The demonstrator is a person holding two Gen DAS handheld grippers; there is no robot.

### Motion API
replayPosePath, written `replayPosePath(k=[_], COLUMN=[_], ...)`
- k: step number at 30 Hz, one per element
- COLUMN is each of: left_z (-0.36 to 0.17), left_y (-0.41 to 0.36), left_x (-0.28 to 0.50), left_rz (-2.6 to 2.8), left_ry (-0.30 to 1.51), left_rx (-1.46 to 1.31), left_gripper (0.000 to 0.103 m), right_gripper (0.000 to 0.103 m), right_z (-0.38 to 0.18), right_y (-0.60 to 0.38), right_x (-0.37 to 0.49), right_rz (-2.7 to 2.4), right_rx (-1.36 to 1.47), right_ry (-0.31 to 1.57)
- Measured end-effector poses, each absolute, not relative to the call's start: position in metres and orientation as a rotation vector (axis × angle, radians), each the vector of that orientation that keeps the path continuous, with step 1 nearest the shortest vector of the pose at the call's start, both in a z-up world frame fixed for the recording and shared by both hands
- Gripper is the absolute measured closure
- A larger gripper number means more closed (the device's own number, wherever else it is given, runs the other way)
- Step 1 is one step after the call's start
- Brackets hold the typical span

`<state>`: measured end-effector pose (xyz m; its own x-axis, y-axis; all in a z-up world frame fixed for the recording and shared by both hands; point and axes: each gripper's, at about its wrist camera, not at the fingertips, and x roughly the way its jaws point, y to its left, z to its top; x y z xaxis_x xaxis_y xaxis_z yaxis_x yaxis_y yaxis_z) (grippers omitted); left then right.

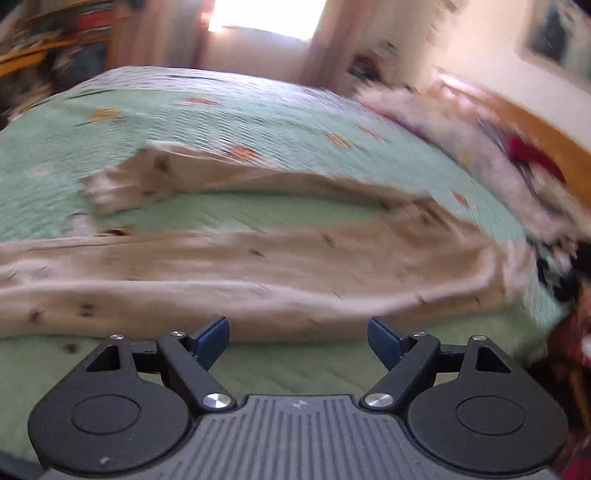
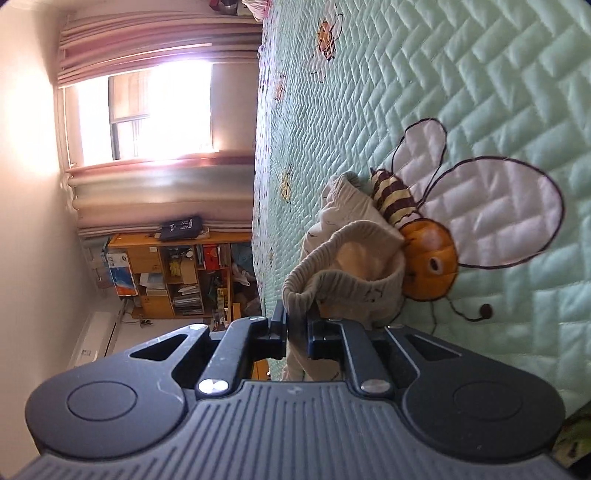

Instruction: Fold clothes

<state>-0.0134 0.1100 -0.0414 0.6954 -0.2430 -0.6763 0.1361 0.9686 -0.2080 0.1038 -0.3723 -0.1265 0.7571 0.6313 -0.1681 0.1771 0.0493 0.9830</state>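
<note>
Left gripper point(image 1: 297, 341) low over green quilted bedspread point(image 1: 258, 122), blue-padded fingers point(image 1: 212, 341) spread wide, nothing between; beige garment point(image 1: 236, 266) with small dark marks stretched across bed just ahead; picture motion-blurred; bright window point(image 1: 266, 14) beyond; rumpled pale bedding point(image 1: 461, 140) at right.

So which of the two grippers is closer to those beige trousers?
Right. The right gripper is clamped on the beige trousers waistband; the left gripper hangs open, just short of them.

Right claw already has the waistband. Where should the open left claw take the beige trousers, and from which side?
Probably the near trouser leg's long edge, just ahead of the left claw. Come in low from the near side: that edge bulges up from the green quilt, giving the fingers a fold to close on.
</note>
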Motion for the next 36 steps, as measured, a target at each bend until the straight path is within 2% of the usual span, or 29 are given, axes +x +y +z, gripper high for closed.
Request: replayPosePath(k=[2,11,15,17,19,20,21,23,24,26,32,36], left_z=[-0.049,-0.083,-0.097,-0.098,-0.089,-0.083,-0.073,-0.047,-0.036,-0.027,-0.058,-0.079], left_y=[0.095,0.146,0.17,0.171,0.179,0.183,0.189,0.202,0.209,0.219,0.219,0.208], left_x=[-0.009,-0.016,-0.019,-0.015,-0.013,-0.013,-0.018,-0.034,-0.043,-0.06,-0.071,-0.049], left_rz=[-0.202,-0.044,0.032,0.044,0.009,-0.011,-0.018,-0.012,0.01,0.053,0.147,0.126], left_ry=[0.823,0.681,0.593,0.571,0.581,0.587,0.552,0.456,0.425,0.414,0.591,0.587], left_rx=[-0.084,-0.732,-1.024,-1.058,-1.111,-1.14,-1.148,-1.132,-1.104,-1.086,-1.074,-1.087], left_gripper=[0.02,0.02,0.016,0.017,0.032,0.047,0.05,0.049,0.041,0.031,0.031,0.029], right_gripper=[0.09,0.09,0.09,0.089,0.089,0.089,0.088,0.088,0.088,0.088,0.088,0.088], right_z=[-0.127,-0.123,-0.109,-0.097,-0.089,-0.086,-0.087,-0.092,-0.097,-0.11,-0.143,-0.139], right_y=[-0.38,-0.386,-0.379,-0.374,-0.372,-0.373,-0.375,-0.381,-0.385,-0.391,-0.4,-0.401], right_x=[0.095,0.086,0.094,0.098,0.1,0.101,0.101,0.1,0.097,0.091,0.08,0.082], right_rz=[0.402,0.457,0.517,0.548,0.562,0.556,0.54,0.498,0.471,0.414,0.314,0.322], right_rx=[1.527,1.559,1.592,1.591,1.579,1.569,1.566,1.566,1.57,1.578,1.615,1.605], right_ry=[0.684,0.67,0.641,0.624,0.615,0.613,0.614,0.621,0.629,0.649,0.687,0.682])
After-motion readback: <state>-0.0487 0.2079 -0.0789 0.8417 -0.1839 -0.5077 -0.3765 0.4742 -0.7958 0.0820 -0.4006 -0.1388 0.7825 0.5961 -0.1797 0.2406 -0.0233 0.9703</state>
